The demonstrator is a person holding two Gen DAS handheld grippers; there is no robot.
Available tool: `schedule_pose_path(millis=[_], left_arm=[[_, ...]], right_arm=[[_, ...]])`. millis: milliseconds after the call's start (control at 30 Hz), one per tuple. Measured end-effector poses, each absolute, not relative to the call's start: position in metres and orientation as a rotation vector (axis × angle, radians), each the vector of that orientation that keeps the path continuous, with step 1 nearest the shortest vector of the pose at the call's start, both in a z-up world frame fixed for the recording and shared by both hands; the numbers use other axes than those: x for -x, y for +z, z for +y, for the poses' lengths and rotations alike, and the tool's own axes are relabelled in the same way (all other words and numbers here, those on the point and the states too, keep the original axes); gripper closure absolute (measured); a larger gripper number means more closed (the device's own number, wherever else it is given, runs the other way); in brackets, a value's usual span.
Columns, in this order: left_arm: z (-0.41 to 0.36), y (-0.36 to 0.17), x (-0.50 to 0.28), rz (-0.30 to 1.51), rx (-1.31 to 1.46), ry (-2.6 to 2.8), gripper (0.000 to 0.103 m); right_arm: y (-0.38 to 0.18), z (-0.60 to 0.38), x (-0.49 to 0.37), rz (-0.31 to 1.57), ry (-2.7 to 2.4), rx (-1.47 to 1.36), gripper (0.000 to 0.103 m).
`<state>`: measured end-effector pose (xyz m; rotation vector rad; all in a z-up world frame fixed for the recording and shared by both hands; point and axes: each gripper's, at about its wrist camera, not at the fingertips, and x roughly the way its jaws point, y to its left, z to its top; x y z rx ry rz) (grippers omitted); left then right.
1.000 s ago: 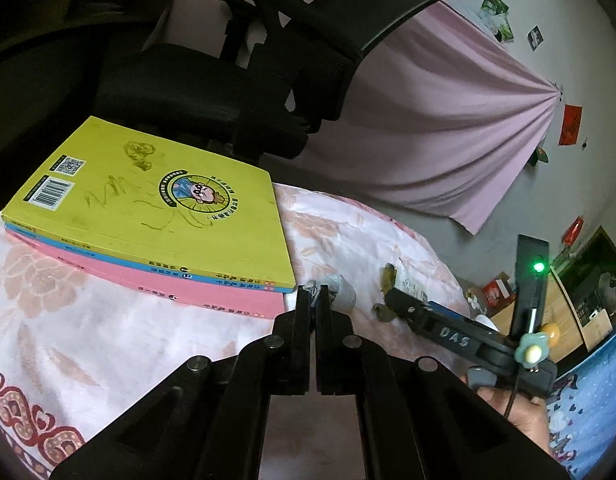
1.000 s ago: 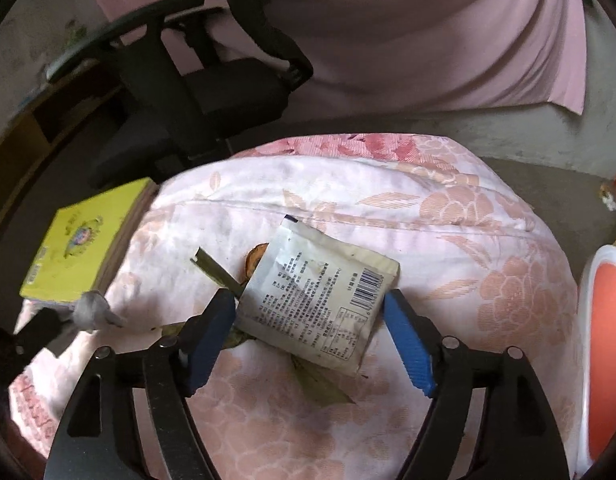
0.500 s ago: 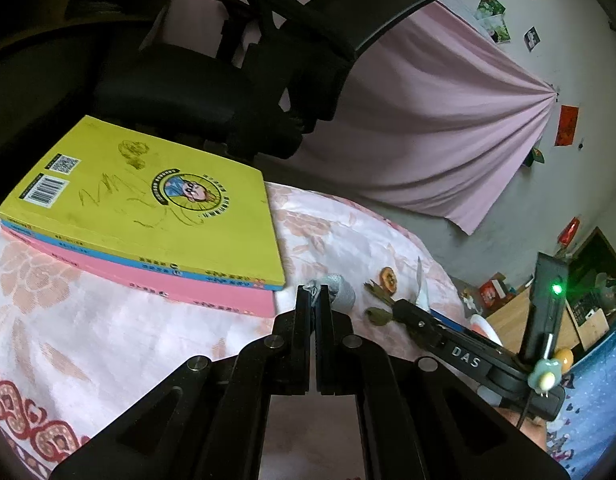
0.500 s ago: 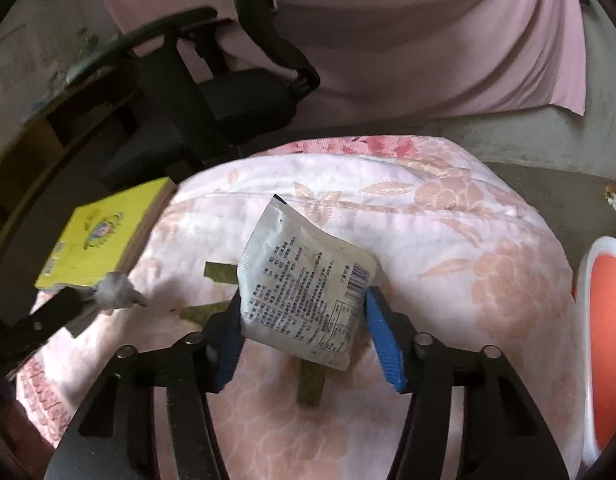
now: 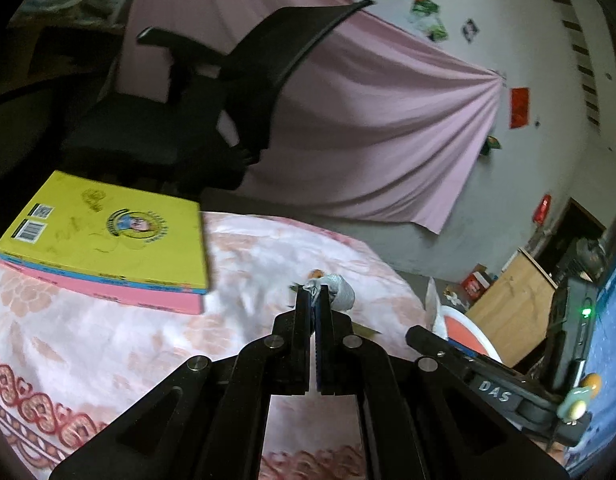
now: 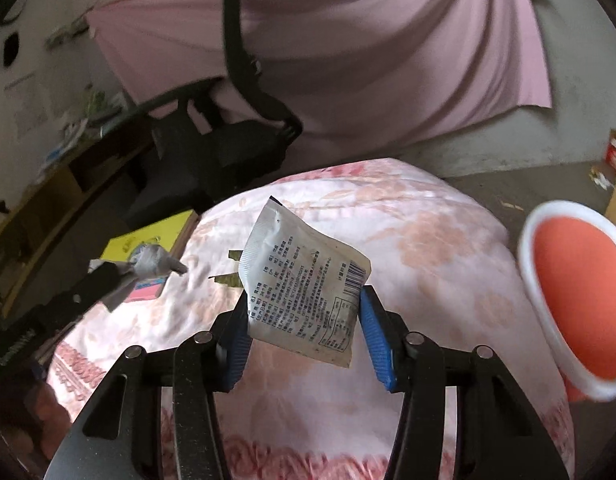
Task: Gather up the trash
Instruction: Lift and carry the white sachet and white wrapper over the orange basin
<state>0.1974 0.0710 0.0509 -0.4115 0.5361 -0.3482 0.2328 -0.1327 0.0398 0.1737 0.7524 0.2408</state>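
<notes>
A white printed sachet (image 6: 304, 280) hangs clear of the floral tablecloth (image 6: 428, 272), pinched at its lower edges by the blue pads (image 6: 374, 332) of my right gripper (image 6: 304, 300), which is shut on it. My left gripper (image 5: 316, 294) is shut on a crumpled grey paper wad (image 5: 340, 290). That wad (image 6: 156, 262) also shows at the left of the right wrist view, held above the cloth. Green leaf scraps (image 6: 228, 280) lie on the cloth behind the sachet. A small orange scrap (image 5: 316, 273) sits just past the wad.
A stack of books with a yellow cover (image 5: 108, 232) lies on the table's left side. A black office chair (image 5: 168, 136) stands behind it before a pink curtain. An orange bin with a white rim (image 6: 528, 248) stands by the table's right edge.
The right gripper's jaws closed on the sachet and lifted it off the cloth, uncovering the leaf scraps. Both grippers rose and shifted, and the orange bin came further into view.
</notes>
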Motion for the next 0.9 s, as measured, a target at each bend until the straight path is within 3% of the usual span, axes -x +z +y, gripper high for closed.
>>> schedule_pose_path(millis=[467, 900], left_arm=[[0.012, 0.068, -0.151, 0.366, 0.269, -0.426, 0.103], [-0.061, 0.123, -0.151, 0.197, 0.239, -0.494, 0.103]], right_arm=[[0.089, -0.195, -0.164, 0.565, 0.177, -0.167, 0.055], [0.121, -0.256, -0.146, 0.368, 0.16, -0.174, 0.055]])
